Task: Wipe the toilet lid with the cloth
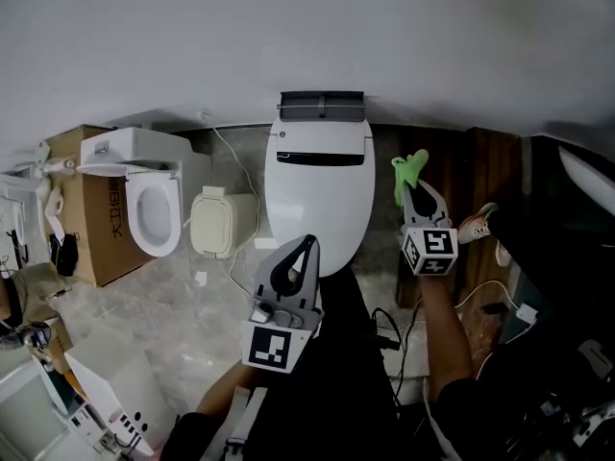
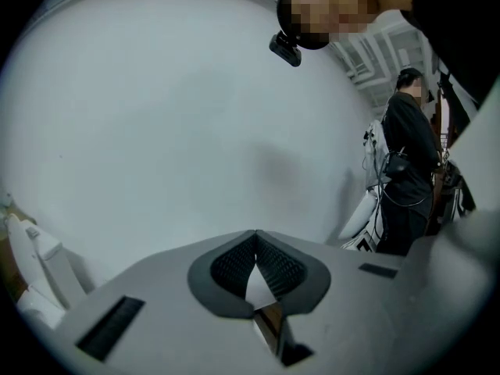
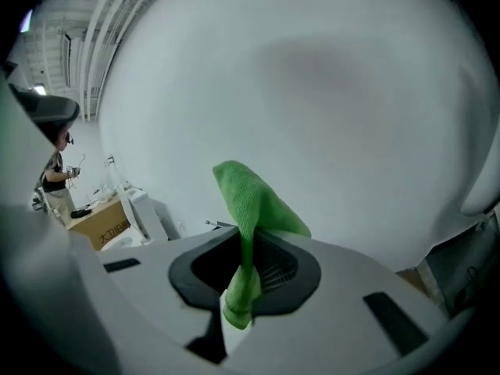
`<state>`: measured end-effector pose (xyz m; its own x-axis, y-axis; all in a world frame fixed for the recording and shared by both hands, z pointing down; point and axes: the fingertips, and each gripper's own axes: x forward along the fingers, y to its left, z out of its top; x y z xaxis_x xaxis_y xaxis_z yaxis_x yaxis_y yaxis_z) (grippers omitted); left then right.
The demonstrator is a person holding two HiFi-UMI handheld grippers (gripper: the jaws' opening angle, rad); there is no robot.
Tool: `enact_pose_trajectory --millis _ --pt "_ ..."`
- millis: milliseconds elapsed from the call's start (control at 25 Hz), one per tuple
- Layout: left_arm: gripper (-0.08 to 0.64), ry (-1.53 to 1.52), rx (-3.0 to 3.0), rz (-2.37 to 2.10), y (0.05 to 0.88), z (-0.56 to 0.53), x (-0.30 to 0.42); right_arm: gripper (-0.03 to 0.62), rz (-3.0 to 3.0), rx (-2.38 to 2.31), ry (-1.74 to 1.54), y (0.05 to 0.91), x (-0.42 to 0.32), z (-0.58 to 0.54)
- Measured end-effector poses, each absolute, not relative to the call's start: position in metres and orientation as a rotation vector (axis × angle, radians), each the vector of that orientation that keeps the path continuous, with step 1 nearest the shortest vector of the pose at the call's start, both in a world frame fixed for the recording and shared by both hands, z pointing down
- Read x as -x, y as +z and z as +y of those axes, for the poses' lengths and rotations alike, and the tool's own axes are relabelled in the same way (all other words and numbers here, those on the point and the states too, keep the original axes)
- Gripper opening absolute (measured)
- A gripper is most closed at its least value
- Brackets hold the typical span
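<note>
The wiping proper is not under way, as far as I can judge. The green cloth (image 1: 411,167) is pinched in the tongs of the right gripper (image 1: 413,186), a bunch of it sticking up past the tips and a tail hanging down behind them. It is held off to the right of the toilet lid (image 1: 319,195), clear of it and touching nothing. In the right gripper view the cloth (image 3: 251,201) stands against bare wall, so that gripper (image 3: 248,244) is tipped upward, not down at the lid.

The left gripper (image 1: 308,242) hangs over the near end of the lid. Its tongs are closed tip to tip with nothing between them, which its own view confirms (image 2: 255,237).

The lid is shut down flat and looks white and bare. The next move, I reckon, calls for swinging the right gripper leftward and tipping it down until the loose cloth lies on the lid, then drawing it across. The grip is only on a narrow fold, so pressing hard could pull the cloth out.

As for containers: a second toilet (image 1: 154,205) by the left wall has its bowl open, and I see nothing in it. Between the two toilets sits a small beige bin (image 1: 215,224) with its lid closed. The cardboard box (image 1: 91,195) behind the second toilet hides whatever it holds.
</note>
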<state>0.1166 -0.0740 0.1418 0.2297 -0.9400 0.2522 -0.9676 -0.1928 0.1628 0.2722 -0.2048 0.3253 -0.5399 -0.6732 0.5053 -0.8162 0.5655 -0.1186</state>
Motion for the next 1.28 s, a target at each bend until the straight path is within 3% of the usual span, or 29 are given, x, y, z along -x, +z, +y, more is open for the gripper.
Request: enact_pose_trajectory --millis 800,1280 --pt "0.009 0.186 -2.152 -1.784 0.271 -0.119 -0.11 0.049 -2.113 -0.894 0.336 0.618 -0.236 -0.316" --pt "0.009 0.208 -2.107 -1.796 0.308 -0.112 -0.096 0.049 -2.032 -0.651 0.081 0.689 -0.211 -0.308"
